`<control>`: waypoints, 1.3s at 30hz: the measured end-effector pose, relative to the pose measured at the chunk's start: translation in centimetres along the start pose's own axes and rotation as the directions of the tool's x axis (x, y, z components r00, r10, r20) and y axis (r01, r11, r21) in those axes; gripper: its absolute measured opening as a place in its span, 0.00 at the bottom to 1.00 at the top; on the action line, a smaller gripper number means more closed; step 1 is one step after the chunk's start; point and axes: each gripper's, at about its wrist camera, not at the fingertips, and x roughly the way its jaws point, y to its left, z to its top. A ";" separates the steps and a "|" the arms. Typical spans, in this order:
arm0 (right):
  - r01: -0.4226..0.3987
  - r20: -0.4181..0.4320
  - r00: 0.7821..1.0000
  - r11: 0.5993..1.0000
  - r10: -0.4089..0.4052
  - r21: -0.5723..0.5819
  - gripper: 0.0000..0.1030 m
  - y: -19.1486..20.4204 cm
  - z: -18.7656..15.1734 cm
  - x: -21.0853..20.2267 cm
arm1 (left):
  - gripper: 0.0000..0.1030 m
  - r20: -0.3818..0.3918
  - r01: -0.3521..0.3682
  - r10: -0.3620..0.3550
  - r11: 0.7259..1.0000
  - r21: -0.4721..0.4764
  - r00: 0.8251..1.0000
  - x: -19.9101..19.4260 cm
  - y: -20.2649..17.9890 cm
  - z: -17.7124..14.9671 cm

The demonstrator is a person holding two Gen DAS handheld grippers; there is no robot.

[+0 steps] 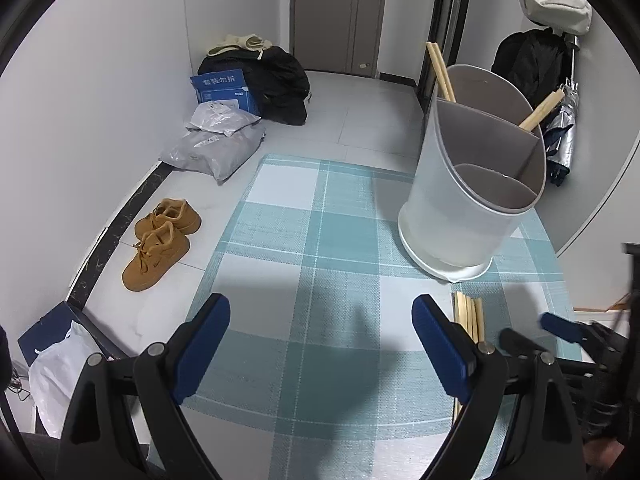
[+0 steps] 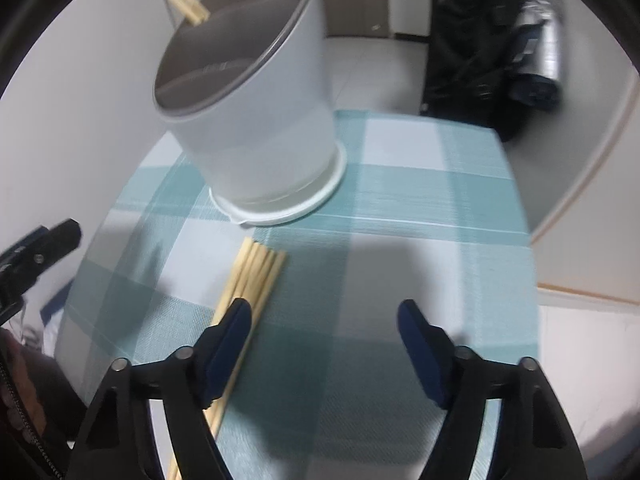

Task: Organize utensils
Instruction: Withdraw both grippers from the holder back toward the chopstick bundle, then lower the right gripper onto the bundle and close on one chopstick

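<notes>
A bundle of several wooden chopsticks (image 2: 258,274) lies flat on the teal checked mat (image 2: 400,208), just in front of the white utensil holder (image 2: 256,128). My right gripper (image 2: 324,314) hovers open over the mat; its left finger overlaps the bundle and nothing sits between the pads. My left gripper (image 1: 320,320) is open above bare mat (image 1: 320,240), with the chopstick bundle (image 1: 470,318) just outside its right finger. The holder (image 1: 460,208) has grey dividers, with chopsticks (image 1: 440,72) leaning in its back compartments. A blue pad (image 1: 560,326) of the right gripper shows at the right.
On the floor to the left are tan shoes (image 1: 162,236), grey parcels (image 1: 216,148), a blue box (image 1: 224,90) and a black bag (image 1: 276,80). A folded umbrella (image 1: 564,128) leans at the right wall. A door (image 1: 340,16) stands behind.
</notes>
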 end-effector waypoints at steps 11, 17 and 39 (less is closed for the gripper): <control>0.019 -0.093 0.995 0.996 -0.027 -0.082 0.43 2.5 0.2 1.5 | 0.87 -0.018 -0.015 0.014 0.999 -0.052 1.000 0.1 0.9 0.4; 0.001 -0.137 0.991 0.996 -0.013 -0.088 0.31 2.4 0.3 1.1 | 0.87 -0.028 -0.022 0.020 0.998 -0.067 0.999 0.5 1.5 0.6; -0.050 -0.198 0.980 0.975 0.007 -0.214 0.06 3.3 -0.5 0.2 | 0.87 -0.069 -0.070 0.059 0.981 -0.182 0.996 0.9 4.1 0.9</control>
